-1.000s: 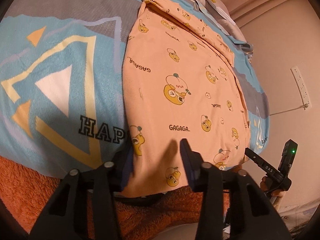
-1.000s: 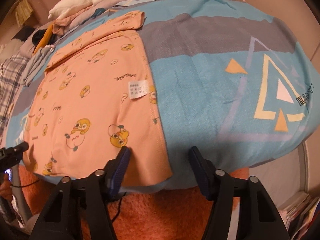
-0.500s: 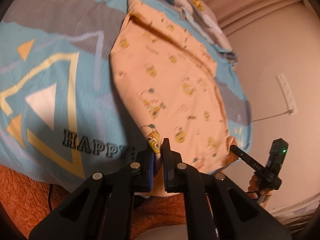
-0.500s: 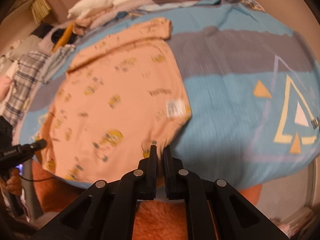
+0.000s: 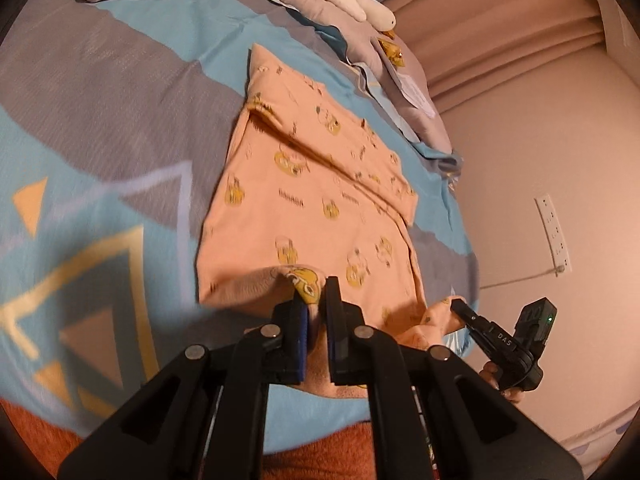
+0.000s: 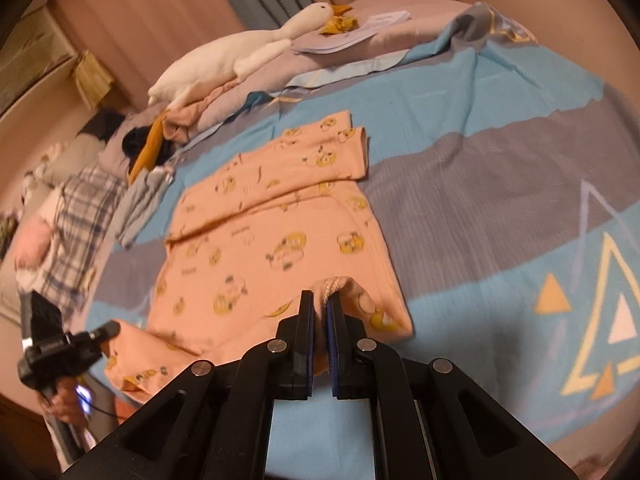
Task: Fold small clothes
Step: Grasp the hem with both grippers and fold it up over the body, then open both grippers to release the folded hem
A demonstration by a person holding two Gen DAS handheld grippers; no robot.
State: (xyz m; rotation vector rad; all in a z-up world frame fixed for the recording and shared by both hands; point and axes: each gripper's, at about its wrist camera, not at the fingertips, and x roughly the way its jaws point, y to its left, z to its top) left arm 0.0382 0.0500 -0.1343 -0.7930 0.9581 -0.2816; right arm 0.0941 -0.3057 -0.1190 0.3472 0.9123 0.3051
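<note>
Left wrist view: left gripper (image 5: 316,300) pinched tight on one hem corner of the peach duck-print shirt (image 5: 320,200).
Right wrist view: right gripper (image 6: 318,308) clamped on the other hem corner.
Shirt position: spread on the blue bedspread (image 6: 500,128), hem raised.
Done: sleeves appear folded in.
Left: hem-to-collar fold, not yet laid.

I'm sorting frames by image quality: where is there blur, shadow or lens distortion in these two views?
Left wrist: the bedspread at left is motion-smeared, the orange shirt print soft; the left gripper stays sharp. Right wrist: shirt print is blurred, a dark shadow falls beside the right gripper. Both views: warm dim light, fisheye bending and black corners.
</note>
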